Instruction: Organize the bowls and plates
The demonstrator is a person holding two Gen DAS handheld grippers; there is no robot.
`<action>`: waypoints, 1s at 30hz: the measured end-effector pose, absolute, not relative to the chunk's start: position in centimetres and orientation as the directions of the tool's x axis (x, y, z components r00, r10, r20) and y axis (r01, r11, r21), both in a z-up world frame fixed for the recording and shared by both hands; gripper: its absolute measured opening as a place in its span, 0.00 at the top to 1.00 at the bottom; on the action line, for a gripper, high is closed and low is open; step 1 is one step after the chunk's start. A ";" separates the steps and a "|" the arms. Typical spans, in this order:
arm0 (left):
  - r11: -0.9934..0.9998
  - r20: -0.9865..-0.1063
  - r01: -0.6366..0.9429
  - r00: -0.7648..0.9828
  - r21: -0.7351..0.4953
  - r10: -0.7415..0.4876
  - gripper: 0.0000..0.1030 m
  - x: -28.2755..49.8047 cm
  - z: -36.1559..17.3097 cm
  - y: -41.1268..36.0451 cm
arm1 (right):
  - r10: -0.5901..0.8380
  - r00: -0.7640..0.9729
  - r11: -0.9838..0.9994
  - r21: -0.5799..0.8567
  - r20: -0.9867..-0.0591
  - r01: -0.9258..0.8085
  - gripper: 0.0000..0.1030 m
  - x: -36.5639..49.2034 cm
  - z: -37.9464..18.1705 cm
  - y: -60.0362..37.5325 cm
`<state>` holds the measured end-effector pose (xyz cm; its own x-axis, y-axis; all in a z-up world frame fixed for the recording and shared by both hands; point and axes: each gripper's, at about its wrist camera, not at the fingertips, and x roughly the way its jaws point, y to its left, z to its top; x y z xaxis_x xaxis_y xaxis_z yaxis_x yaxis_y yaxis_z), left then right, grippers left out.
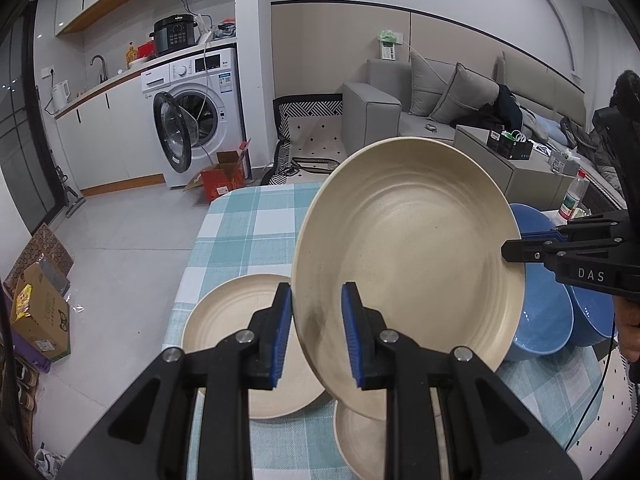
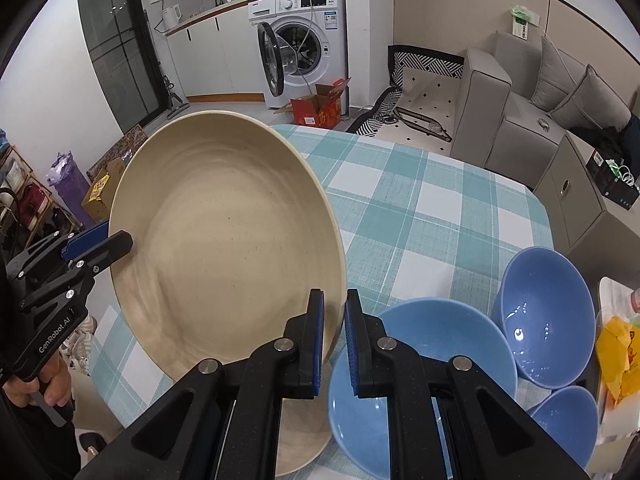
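A large beige plate (image 1: 412, 248) (image 2: 224, 240) hangs tilted above the checked table (image 1: 248, 220) (image 2: 420, 208), held at opposite rims. My left gripper (image 1: 318, 332) (image 2: 120, 244) is shut on its near-left rim. My right gripper (image 2: 335, 336) (image 1: 516, 248) is shut on the other rim. A second beige plate (image 1: 240, 344) lies flat on the cloth at the left, and a third beige dish (image 1: 360, 440) (image 2: 300, 440) lies partly hidden under the held plate. Three blue bowls (image 2: 420, 360) (image 2: 548, 316) (image 2: 568, 420) stand to the right; two of them show behind the plate (image 1: 540, 312).
A water bottle (image 1: 574, 196) and a yellow bag (image 2: 618, 348) sit past the bowls at the table's right edge. A grey sofa (image 2: 520, 112) and cabinet stand beyond the table. A washing machine (image 1: 200, 120) with its door open and a red carton (image 1: 224, 180) are on the far floor.
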<state>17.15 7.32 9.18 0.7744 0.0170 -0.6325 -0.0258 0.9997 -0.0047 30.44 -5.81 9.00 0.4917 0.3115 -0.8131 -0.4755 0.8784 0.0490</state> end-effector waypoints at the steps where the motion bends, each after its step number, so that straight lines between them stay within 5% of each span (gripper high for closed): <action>1: 1.000 -0.631 -0.029 0.775 -0.006 0.019 0.78 16.8 9.2 7.4 | 0.311 0.494 0.878 0.046 -0.812 -0.477 0.90 30.1 9.0 -5.7; 30: 0.999 -0.681 -0.049 0.731 0.003 0.038 0.78 12.5 5.0 7.5 | 0.265 0.469 0.852 -0.023 -0.843 -0.524 0.90 24.7 5.6 -4.3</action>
